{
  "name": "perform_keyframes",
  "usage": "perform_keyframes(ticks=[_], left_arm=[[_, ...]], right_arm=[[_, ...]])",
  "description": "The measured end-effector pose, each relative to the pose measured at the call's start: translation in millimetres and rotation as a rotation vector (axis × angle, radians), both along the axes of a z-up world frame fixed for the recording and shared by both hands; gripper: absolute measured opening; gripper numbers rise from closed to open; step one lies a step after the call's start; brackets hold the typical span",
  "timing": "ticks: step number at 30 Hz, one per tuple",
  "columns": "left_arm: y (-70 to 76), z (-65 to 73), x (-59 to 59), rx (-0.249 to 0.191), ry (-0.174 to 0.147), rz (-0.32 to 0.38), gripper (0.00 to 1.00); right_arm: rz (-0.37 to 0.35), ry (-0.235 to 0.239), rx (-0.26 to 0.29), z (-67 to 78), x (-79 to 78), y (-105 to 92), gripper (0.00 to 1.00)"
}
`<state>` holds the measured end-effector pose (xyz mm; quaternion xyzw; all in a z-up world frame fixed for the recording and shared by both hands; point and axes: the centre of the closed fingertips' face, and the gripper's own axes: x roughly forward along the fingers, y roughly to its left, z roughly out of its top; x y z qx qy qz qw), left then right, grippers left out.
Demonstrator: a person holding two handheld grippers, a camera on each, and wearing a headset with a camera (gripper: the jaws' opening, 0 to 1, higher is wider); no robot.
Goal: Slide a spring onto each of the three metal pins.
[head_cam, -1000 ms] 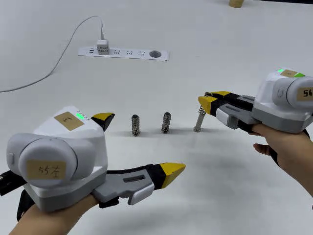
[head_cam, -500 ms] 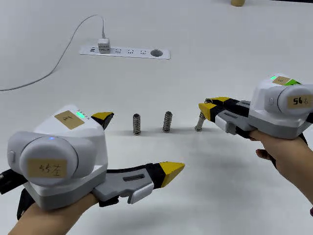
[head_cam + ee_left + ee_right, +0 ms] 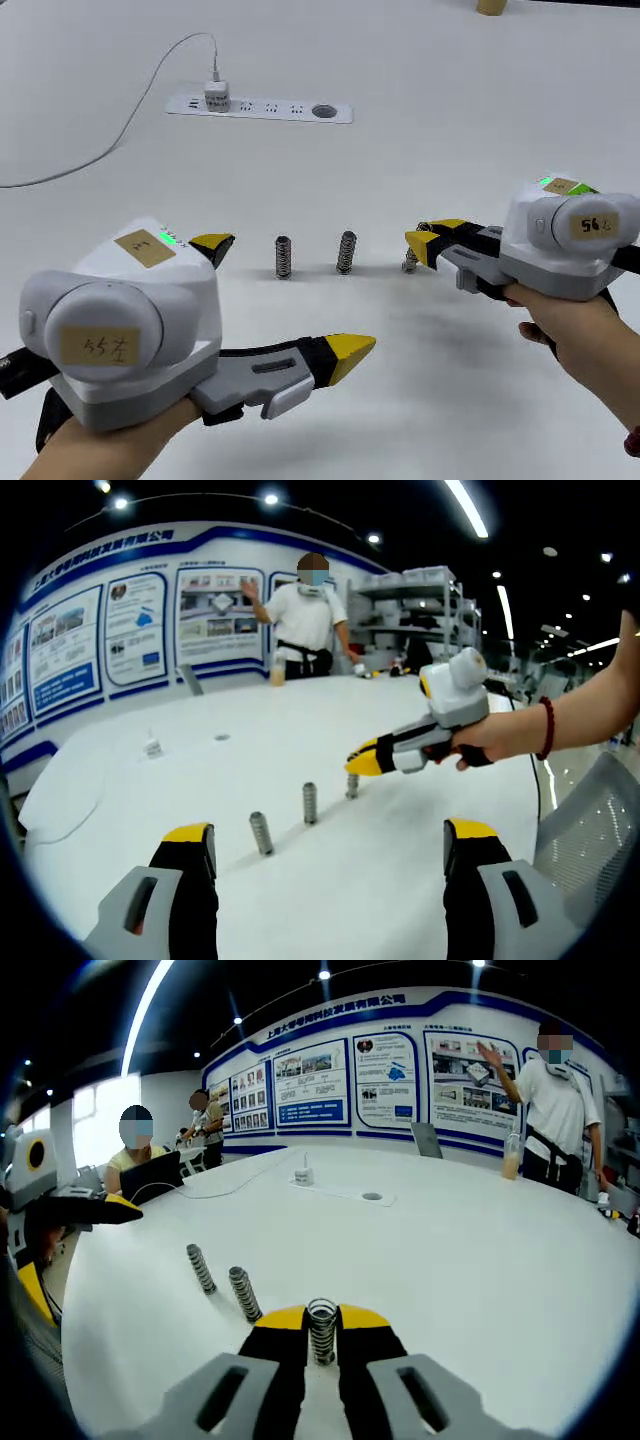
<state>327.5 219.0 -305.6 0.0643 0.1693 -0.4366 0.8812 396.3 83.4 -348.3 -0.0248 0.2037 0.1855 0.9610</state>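
Between the yellow tips of the right gripper [image 3: 419, 238] stands the third spring [image 3: 321, 1328] — upright on the white table [image 3: 480, 1260], with the two jaws drawn in against its coils from either side. Just past those tips and off to their left, in the right gripper view, the middle spring [image 3: 244, 1293] and then the far spring [image 3: 201, 1268] stand in a row, each apart from its neighbour and touched by nothing. The left gripper [image 3: 287, 297] hovers nearer the person with its jaws spread wide — nothing lies between them. Ahead of its tips runs the row of springs, the far spring closest to them. Well beyond both grippers a power strip [image 3: 260, 106] lies on the table.
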Motion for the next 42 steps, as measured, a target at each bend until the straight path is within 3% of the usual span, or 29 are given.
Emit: perform_keyframes(ticks=[16, 24, 27, 30, 36, 42], left_arm=[[9.2, -0.1, 3.9, -0.001, 0.011, 0.03, 0.94], [13.4, 0.0, 6.4, 0.004, 0.009, 0.043, 0.93], [15.3, -0.1, 7.8, 0.007, 0.008, 0.05, 0.92], [18.9, -3.0, 9.6, 0.036, 0.006, 0.054, 0.9], [23.1, 0.1, 12.1, 0.033, 0.007, 0.066, 0.9], [28.4, 1.8, 14.7, 0.043, 0.024, 0.076, 0.88]], right_arm=[[-0.006, 0.034, -0.006, -15.7, -3.6, 1.1, 0.12], [0.003, 0.031, -0.007, -15.5, -3.0, 2.5, 0.12], [0.001, 0.065, 0.02, -18.7, -5.4, 4.4, 0.16], [0.005, 0.057, 0.013, -16.0, -7.3, 4.9, 0.19], [-0.002, 0.035, 0.043, 0.7, -14.9, 5.0, 0.26], [-0.016, 0.029, 0.072, 18.3, -27.6, 2.4, 0.42]])
